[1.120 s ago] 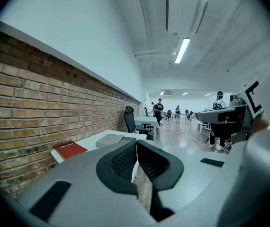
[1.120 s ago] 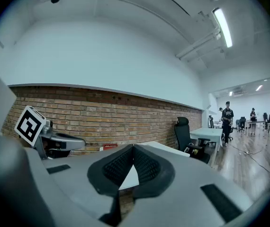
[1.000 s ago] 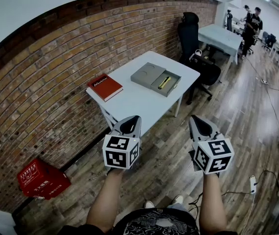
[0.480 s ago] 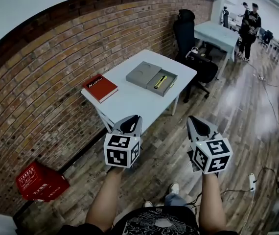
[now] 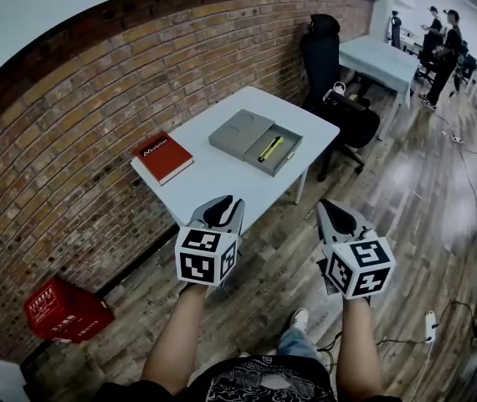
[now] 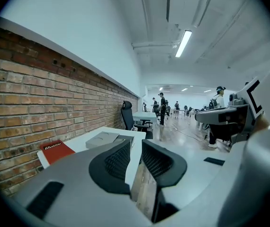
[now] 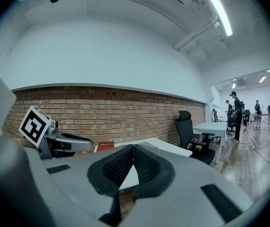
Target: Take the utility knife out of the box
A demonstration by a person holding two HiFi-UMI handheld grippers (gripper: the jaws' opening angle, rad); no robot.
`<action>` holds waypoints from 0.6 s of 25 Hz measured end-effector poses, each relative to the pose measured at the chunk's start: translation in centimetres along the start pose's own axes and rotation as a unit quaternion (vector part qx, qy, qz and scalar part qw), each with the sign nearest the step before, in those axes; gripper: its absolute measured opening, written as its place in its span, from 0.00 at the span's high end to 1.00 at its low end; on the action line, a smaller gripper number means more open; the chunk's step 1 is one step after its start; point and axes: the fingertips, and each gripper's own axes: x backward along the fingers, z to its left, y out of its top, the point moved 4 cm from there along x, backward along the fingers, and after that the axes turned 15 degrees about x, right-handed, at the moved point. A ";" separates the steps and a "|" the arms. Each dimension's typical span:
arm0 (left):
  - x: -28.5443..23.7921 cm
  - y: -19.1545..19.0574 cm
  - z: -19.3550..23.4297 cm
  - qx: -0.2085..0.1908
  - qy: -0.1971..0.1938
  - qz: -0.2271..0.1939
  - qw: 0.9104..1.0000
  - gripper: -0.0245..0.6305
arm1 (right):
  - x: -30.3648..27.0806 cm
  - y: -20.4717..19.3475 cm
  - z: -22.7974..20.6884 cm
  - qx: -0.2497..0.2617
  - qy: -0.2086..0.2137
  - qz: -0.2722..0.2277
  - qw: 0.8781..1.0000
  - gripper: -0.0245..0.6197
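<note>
Left gripper opening, empty; table seemingly nearer.

The desk is topped with a smooth, matt white surface. The box is finished in matt grey, seemingly card; the utility knife in it is too small for its yellow casing to be judged. A smooth red cover is seen on the book. The wall is laid in rough brick, and the floor is boarded in wood with a soft sheen.
</note>
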 end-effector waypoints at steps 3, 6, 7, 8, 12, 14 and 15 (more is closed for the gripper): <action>-2.9 0.7 -0.3 0.009 0.011 -0.001 1.000 0.83 | -1.9 -0.3 -2.9 -0.001 0.010 -0.002 1.000 0.93; -5.9 1.5 -0.8 0.036 0.013 0.000 0.999 0.82 | -3.7 -0.5 -5.7 -0.005 0.027 -0.005 1.000 0.93; -6.9 1.8 -0.9 0.042 0.017 -0.001 0.999 0.82 | -4.3 -0.6 -6.5 -0.003 0.033 -0.005 0.999 0.93; -7.8 2.0 -1.0 0.045 0.023 -0.002 0.999 0.82 | -4.9 -0.7 -7.4 0.000 0.040 -0.004 0.999 0.93; -10.8 2.8 -1.5 0.047 0.047 -0.005 0.998 0.79 | -7.2 -0.8 -10.8 0.006 0.060 -0.007 0.998 0.93; -12.2 3.1 -1.8 0.045 0.056 -0.006 0.997 0.78 | -8.3 -0.9 -12.3 0.006 0.069 -0.010 0.998 0.93; -12.9 3.3 -2.0 0.044 0.060 -0.007 0.997 0.77 | -8.8 -1.0 -13.0 0.006 0.074 -0.012 0.997 0.93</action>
